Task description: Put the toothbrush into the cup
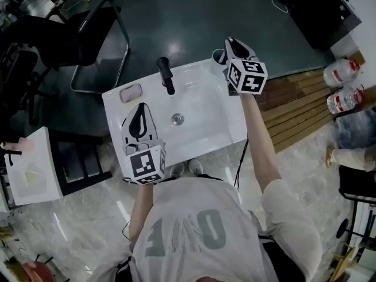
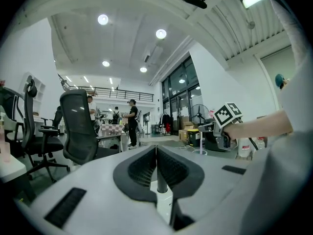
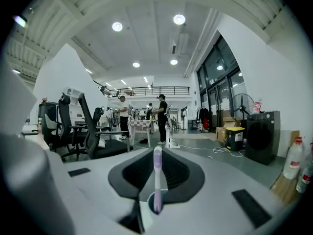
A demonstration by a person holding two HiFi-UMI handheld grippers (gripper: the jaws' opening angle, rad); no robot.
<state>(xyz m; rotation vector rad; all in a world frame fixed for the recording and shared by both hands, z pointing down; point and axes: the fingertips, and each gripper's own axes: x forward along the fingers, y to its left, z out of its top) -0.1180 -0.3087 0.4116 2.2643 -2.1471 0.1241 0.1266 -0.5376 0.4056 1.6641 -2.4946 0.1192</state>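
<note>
Head view dim, grey-green cast; soft sheen on glossy white rectangular washbasin (image 1: 205,104), lamp reflections on dark polished floor (image 1: 176,43). Gripper views brighter: round white ceiling lamps (image 3: 179,19) bloom, heavy fisheye bending, black vignetted corners, nearest foreground soft.

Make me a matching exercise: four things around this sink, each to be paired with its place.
1 toothbrush
2 cup
3 pink bar
4 faucet

A sink, far left corner
B held by the right gripper
C middle of the sink's far rim
D sink's far right corner

Pairs: 1-B, 2-D, 3-A, 4-C
</note>
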